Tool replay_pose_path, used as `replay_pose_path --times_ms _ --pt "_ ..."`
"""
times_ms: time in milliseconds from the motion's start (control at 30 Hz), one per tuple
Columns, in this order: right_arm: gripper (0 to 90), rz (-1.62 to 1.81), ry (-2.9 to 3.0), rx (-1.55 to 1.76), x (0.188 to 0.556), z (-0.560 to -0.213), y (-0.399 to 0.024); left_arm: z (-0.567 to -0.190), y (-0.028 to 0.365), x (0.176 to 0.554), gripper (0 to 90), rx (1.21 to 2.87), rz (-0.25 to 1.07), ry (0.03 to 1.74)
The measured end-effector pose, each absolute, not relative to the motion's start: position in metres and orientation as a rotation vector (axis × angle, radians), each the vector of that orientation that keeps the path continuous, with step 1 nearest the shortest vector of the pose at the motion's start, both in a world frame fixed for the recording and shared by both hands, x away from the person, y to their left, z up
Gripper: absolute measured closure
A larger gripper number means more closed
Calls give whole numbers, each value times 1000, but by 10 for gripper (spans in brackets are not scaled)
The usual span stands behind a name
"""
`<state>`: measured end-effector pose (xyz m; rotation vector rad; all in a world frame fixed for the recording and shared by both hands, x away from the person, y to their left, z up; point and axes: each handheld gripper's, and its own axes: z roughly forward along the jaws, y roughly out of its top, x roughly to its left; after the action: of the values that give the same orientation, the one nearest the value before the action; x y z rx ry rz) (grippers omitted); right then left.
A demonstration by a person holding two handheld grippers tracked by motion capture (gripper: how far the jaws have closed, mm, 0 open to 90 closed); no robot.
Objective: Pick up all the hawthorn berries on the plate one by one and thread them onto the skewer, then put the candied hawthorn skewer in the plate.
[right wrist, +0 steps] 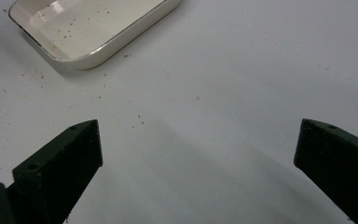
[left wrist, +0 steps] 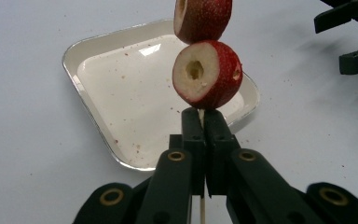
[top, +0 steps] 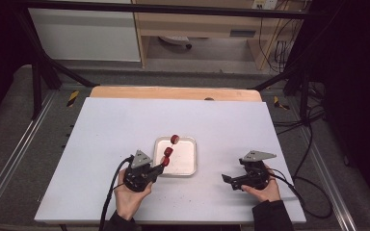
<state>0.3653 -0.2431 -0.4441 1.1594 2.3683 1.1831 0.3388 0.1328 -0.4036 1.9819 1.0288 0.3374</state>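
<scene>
My left gripper (top: 160, 168) is shut on a thin wooden skewer (left wrist: 201, 116) that carries three red fruit pieces (top: 168, 151). The skewer slants up and away over a cream square tray (top: 189, 166). In the left gripper view the two black jaws (left wrist: 204, 130) pinch the stick just below a cored red piece (left wrist: 207, 74), with another piece (left wrist: 203, 18) above it. My right gripper (top: 227, 180) rests low at the right of the tray, its jaws wide open over bare table. In the right gripper view its fingertips (right wrist: 81, 147) stand far apart with nothing between them.
The white table top (top: 125, 125) carries small red crumbs near the tray (right wrist: 93, 32). A wooden strip (top: 173, 92) runs along the far edge. Black cables (top: 308, 159) trail off the right side. The other gripper (left wrist: 354, 37) shows at the top right of the left gripper view.
</scene>
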Motion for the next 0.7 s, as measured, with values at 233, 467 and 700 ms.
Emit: replay_pose_path --times_ms 233,467,700 --pt "15 1156 2370 1170 360 -449 -252 -389 132 348 884 2026 353 1013" --pt "14 1147 2371 1174 357 -450 -256 -387 127 365 883 2086 351 1033" --pt "14 1155 2368 1179 356 -449 -257 -397 119 382 883 2162 358 1070"
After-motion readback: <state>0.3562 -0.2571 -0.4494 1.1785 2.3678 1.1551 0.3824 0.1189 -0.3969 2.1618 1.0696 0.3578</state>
